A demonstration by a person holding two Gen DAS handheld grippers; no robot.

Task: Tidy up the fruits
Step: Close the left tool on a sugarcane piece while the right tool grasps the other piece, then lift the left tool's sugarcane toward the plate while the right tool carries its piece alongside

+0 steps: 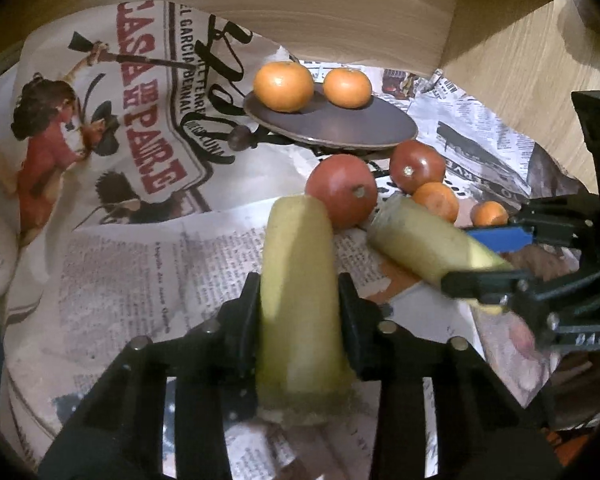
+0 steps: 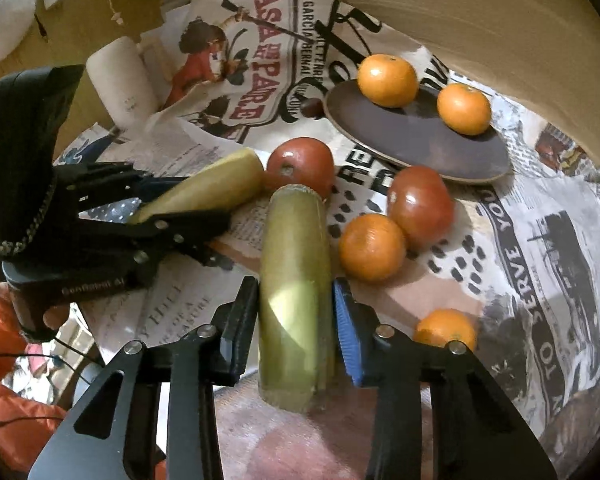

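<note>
Presently, the left hand-held gripper (image 1: 300, 300) was closed on a pale yellow-green banana piece (image 1: 298, 280), pads pressed to both its sides. The right hand-held gripper (image 2: 296, 312) likewise clamped a second banana piece (image 2: 294, 280) between its black pad and blue pad. Both pieces lay low over the newspaper (image 1: 140, 264) that covered the counter, close beside each other. Two oranges (image 1: 284, 86) sat on a dark oval plate (image 1: 340, 128) behind them. Two tomatoes (image 2: 300, 166) lay on the paper just beyond the banana tips, one touching a loose orange (image 2: 372, 248). Another small orange (image 2: 446, 328) lay apart, near the right gripper's blue pad. Whether the banana pieces touched the paper could not be told.
</note>
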